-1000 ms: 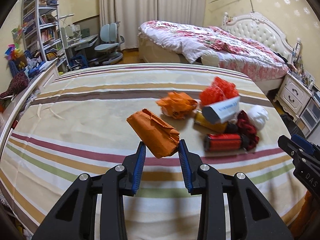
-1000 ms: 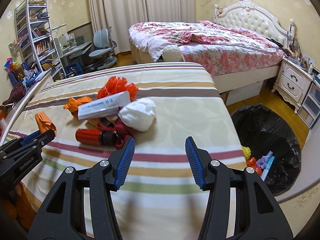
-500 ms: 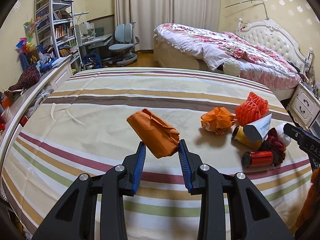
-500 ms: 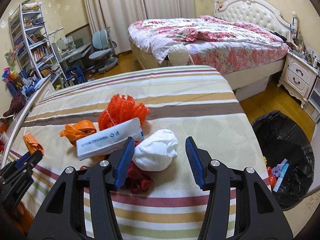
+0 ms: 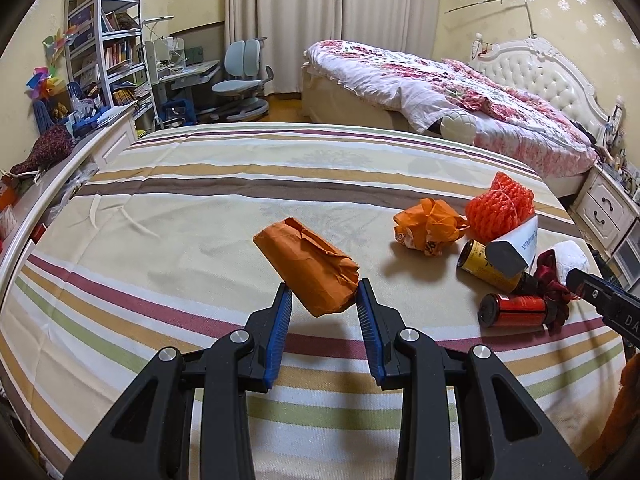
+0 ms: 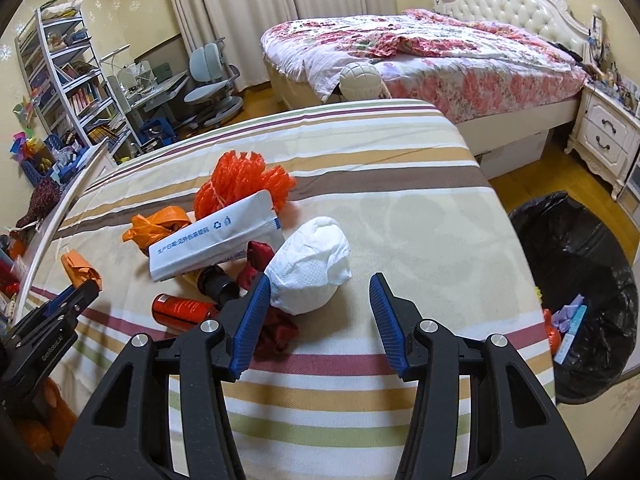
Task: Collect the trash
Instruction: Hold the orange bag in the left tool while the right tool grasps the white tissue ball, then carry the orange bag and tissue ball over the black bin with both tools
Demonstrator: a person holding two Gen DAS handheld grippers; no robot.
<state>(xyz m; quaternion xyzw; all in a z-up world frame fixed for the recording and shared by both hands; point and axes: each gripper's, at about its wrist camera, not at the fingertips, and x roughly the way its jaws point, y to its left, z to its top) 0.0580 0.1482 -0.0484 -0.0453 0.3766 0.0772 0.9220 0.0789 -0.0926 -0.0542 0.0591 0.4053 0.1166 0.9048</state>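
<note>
Left gripper (image 5: 323,305): its blue pads are clamping the near end of a crumpled orange paper packet (image 5: 308,264), which is sticking up and away, lifted above the striped bedcover (image 5: 200,208).
Right gripper (image 6: 316,304): its jaws are closing, with the white crumpled wad (image 6: 310,266) lying at the left finger and bare cover under the rest of the gap; the pads are not pressing on it.
Trash pile: an orange net ball (image 6: 240,180), an orange crumpled wrapper (image 6: 156,226), a white carton (image 6: 216,236), a red can (image 6: 180,308) lying on its side, a dark-capped yellow bottle (image 5: 486,266) and a dark red scrap (image 6: 276,330) are sitting together, touching or overlapping, near the right side of the cover.
Open room: the left half and the far end of the cover are lying bare, and a clear strip is running between the wad and the right edge.
Edges: the cover's right edge is dropping to the wood floor; a white rail (image 5: 52,196) is bordering the left side.
Bin: a black-lined trash bin (image 6: 580,292) is standing on the floor just beside the right edge, already holding some coloured bits.
Writing: the carton is showing blue print with a recycling mark, the characters too small to read; the left gripper's body, in the right wrist view, is showing small white lettering that I cannot read surely.
</note>
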